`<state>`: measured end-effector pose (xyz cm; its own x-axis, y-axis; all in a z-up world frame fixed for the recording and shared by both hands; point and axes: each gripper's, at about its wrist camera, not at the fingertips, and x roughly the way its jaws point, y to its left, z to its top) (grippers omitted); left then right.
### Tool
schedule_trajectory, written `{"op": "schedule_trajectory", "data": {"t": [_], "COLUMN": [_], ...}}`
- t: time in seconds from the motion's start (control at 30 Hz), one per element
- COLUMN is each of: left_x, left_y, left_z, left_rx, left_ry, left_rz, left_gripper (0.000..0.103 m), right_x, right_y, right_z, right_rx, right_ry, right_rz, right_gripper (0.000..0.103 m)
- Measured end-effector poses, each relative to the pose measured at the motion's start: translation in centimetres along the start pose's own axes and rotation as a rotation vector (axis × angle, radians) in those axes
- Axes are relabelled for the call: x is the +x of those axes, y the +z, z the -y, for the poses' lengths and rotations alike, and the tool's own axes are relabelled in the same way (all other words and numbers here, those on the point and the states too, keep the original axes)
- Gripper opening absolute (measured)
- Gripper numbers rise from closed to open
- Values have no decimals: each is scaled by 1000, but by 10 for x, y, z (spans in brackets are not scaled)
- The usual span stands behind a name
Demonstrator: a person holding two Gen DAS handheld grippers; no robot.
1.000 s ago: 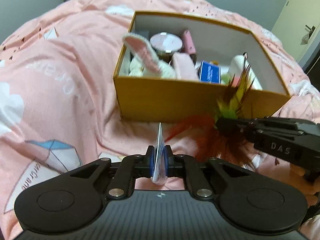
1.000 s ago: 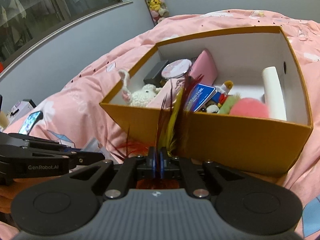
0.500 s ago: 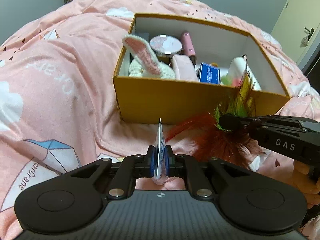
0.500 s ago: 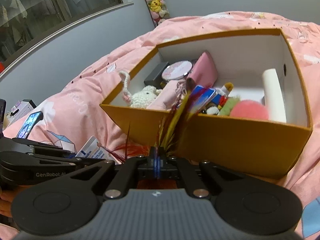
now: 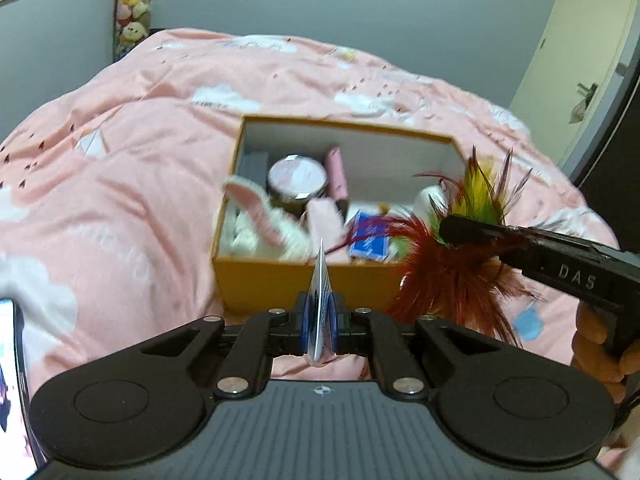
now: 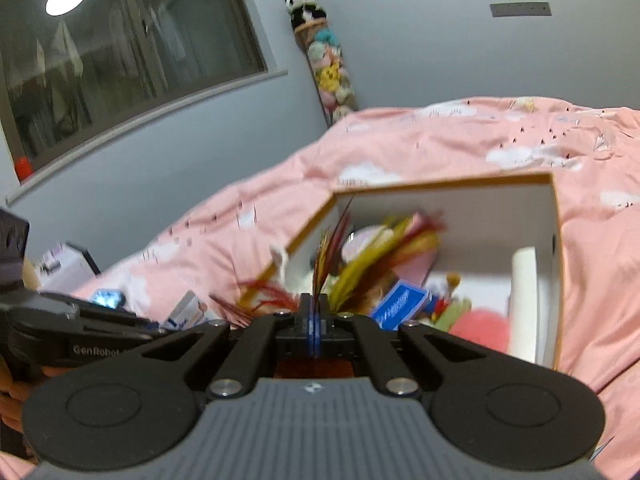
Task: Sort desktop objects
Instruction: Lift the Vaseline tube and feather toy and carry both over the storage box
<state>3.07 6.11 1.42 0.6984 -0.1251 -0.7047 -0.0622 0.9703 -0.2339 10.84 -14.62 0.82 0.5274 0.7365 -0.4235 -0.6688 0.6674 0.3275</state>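
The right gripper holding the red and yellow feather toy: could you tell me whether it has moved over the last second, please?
Yes. The right gripper with the red and yellow feather toy has risen: it now overlaps the orange cardboard box's rim instead of its front wall.

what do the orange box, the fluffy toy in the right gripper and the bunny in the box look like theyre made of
Orange box: looks like matte cardboard, with stiff thin walls and a white lining.
Feather toy: real or dyed feathers, in wispy red and yellow-green barbs.
Bunny: seems to be crocheted yarn, white and pink with a nubby surface; blur leaves this open.
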Motion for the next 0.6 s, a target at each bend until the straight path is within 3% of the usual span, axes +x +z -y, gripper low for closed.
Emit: {"op": "schedule_trajectory", "data": {"t": [0.17, 0.3, 0.6], "left_x": [-8, -10, 9], "left_y": [27, 46, 74], "left_z": [7, 19, 37], "left_rx": [-12, 16, 28], "left_ry": [-77, -85, -95], "left_rz": [28, 73, 111], "left_gripper": [11, 11, 11], "right_x": [-19, -26, -17], "right_y": [30, 48, 67], "right_z": [8, 8, 14], "right_rx": [64, 71, 87], "right_ry": [29, 12, -78], "right_rz": [87, 152, 178], "right_gripper": [0, 0, 0]}}
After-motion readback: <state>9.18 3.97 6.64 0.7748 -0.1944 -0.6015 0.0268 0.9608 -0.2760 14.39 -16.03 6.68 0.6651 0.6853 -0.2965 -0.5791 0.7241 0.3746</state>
